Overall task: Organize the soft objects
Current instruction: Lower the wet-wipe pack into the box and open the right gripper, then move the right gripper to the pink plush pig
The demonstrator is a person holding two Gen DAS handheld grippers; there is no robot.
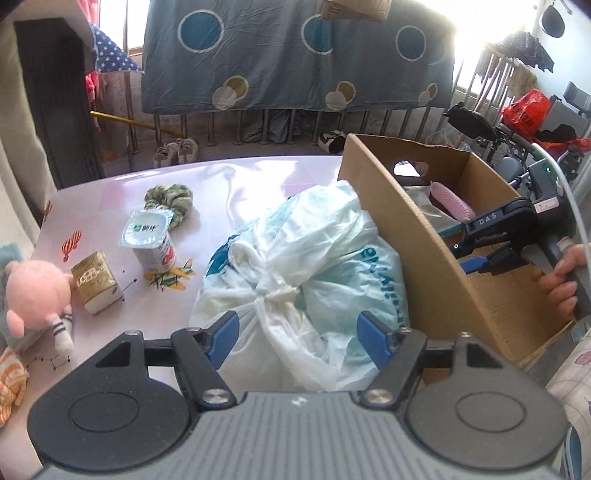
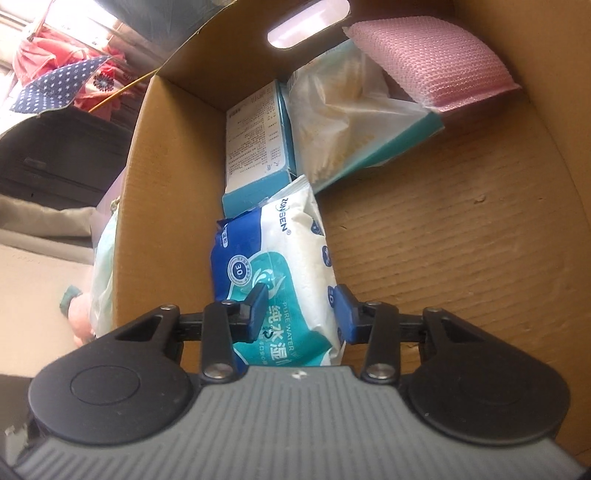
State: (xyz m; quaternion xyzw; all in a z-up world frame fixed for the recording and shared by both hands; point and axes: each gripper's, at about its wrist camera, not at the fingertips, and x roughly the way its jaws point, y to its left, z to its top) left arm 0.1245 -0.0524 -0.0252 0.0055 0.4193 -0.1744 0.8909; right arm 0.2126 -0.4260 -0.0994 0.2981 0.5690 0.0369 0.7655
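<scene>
While inside the open brown cardboard box (image 2: pixel 461 258), right claw (image 2: pixel 301 308): clenched on the blue, teal and white soft pack of wet wipes (image 2: pixel 275 266), one blue pad on each side of the pack.
Wet wipes pack: low in the box, along its left wall, far end touching the teal and white printed carton (image 2: pixel 258 155).
Box contents further in: clear plastic bag of pale tissue (image 2: pixel 332 110) lying tilted beside the carton; pink textured sponge pad (image 2: pixel 432 55) against the right wall, near the oval handle cut-out (image 2: pixel 308 24).
Left claw (image 1: pixel 297 338): released, blue pads wide apart, hovering over the knotted white and pale-green plastic bag (image 1: pixel 295 266); contact with the bag not resolvable.
Plastic bag: on the glossy pale-pink table (image 1: pixel 110 184), pressed against the box's outer left wall (image 1: pixel 406 229).
Right claw seen from left wrist (image 1: pixel 463 254): reaching down into the box, held by a hand (image 1: pixel 563 280).
Table, left part: white yoghurt cup with foil lid (image 1: pixel 151 240), green and white twisted rope ring (image 1: pixel 171 201) behind it, gold-wrapped pocket tissue pack (image 1: pixel 96 282), pink plush pig toy (image 1: pixel 33 299) at the edge.
</scene>
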